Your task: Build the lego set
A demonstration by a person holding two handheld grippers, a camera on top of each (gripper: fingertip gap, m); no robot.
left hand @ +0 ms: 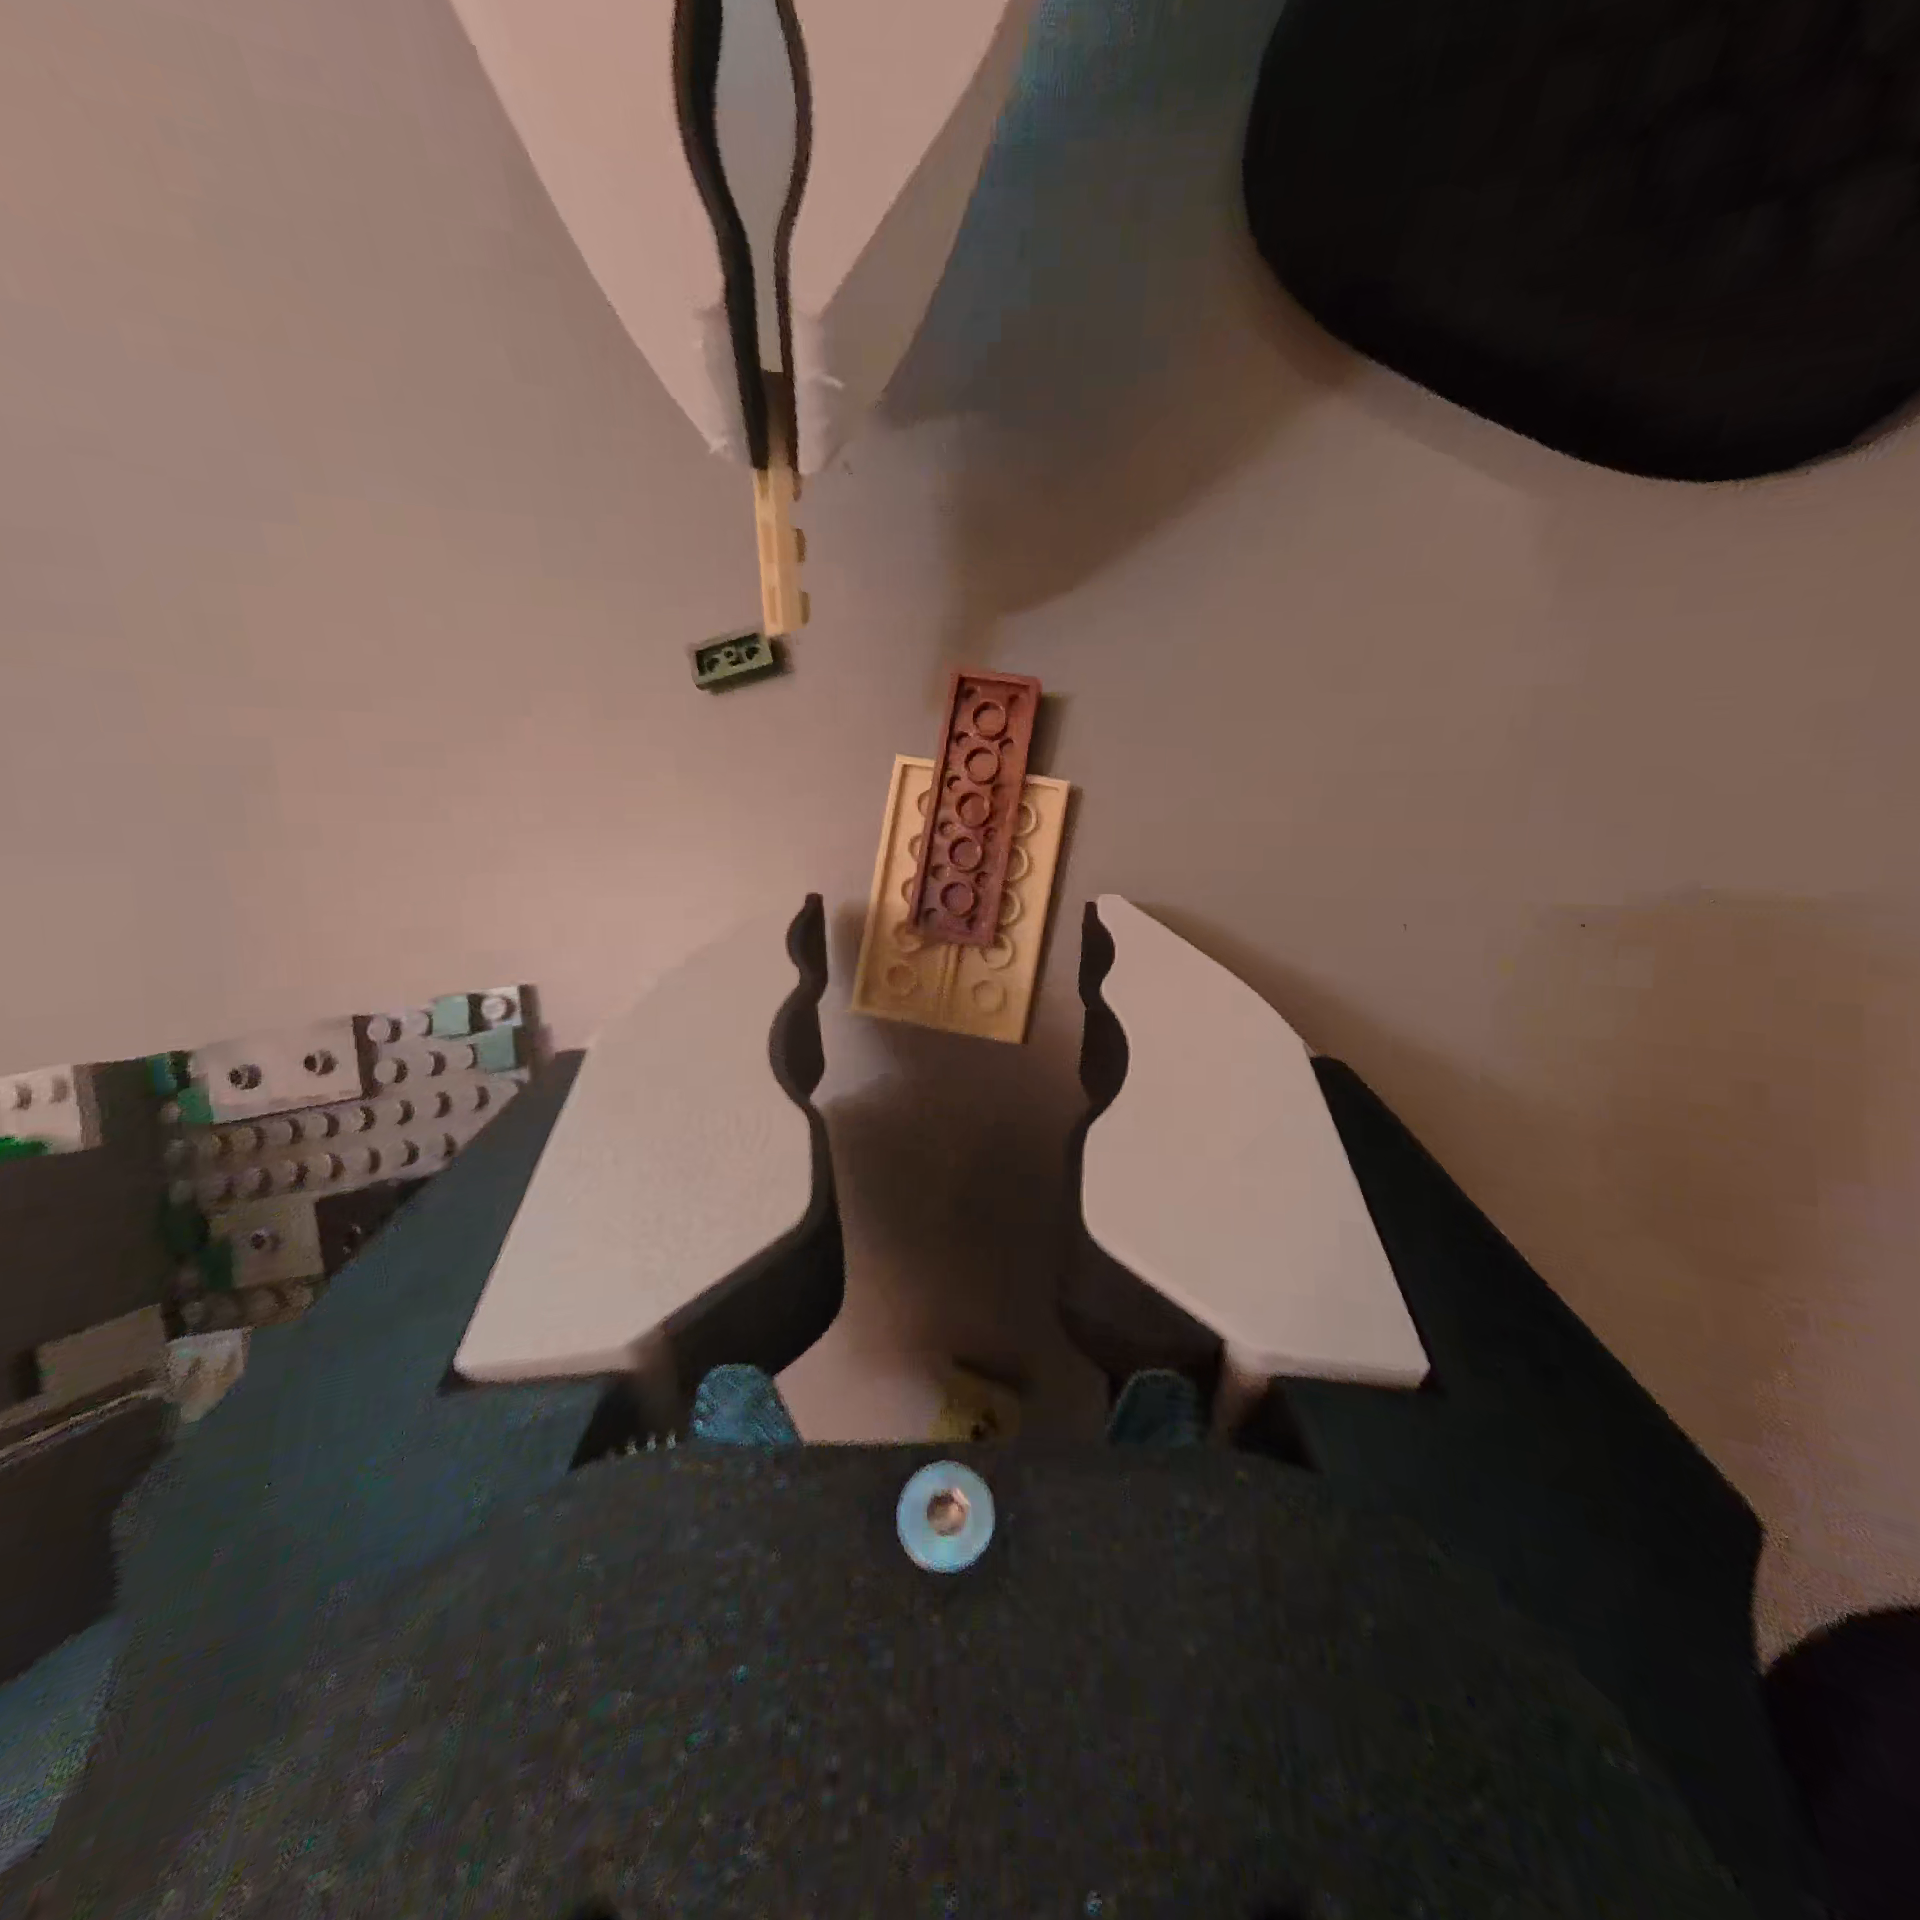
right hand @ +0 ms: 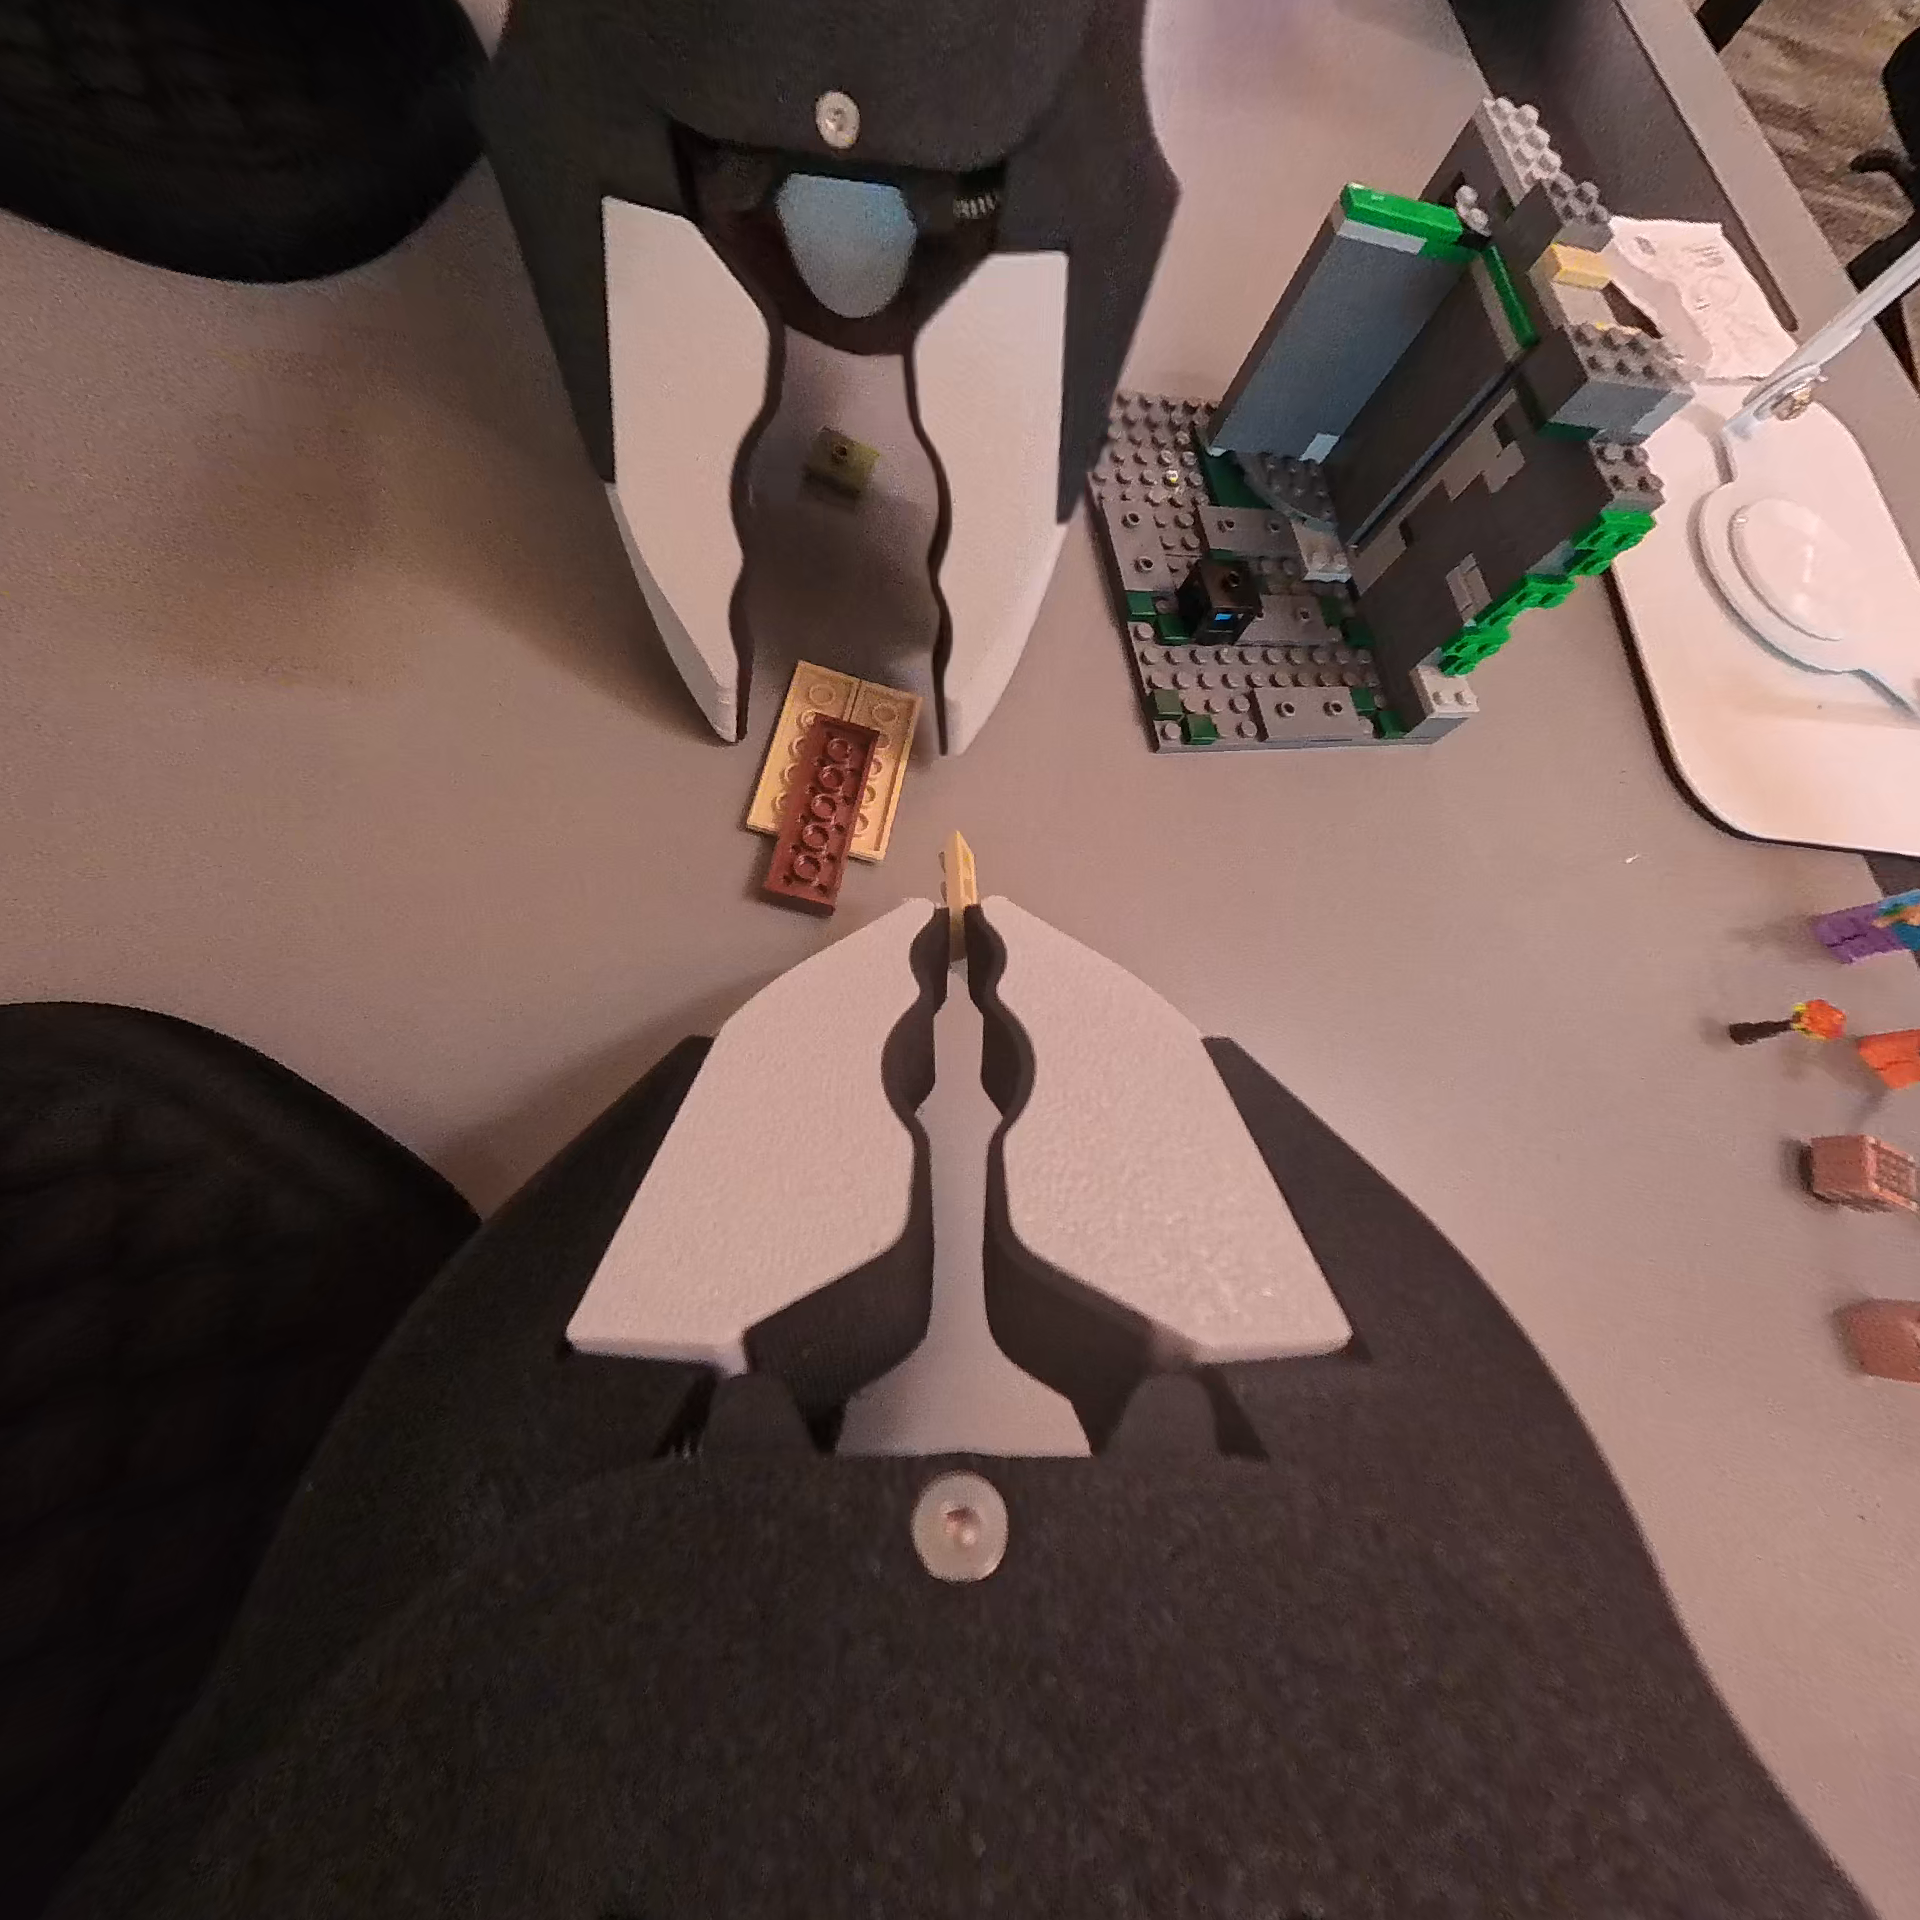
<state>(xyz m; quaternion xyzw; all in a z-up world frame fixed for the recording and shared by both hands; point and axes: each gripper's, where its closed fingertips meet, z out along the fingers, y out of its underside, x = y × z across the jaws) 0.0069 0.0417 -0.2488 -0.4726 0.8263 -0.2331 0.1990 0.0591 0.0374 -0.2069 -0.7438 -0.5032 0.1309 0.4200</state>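
Grey table (right hand: 312, 623) is seen under both grippers. Partly built lego model (right hand: 1382, 499) on a studded grey base is placed well right of the right gripper (right hand: 958, 906), beside a white tray (right hand: 1766, 727). Left gripper (left hand: 951, 914) is held wide, nothing between its fingers, tips just short of a tan plate (left hand: 904, 977) lying studs-down, with a brown plate (left hand: 971, 810) stacked on it. A thin tan strip (right hand: 958, 883) is pinched edge-on in the right gripper's narrow tips. A small olive brick (left hand: 736, 660) is seen just beyond the strip's end.
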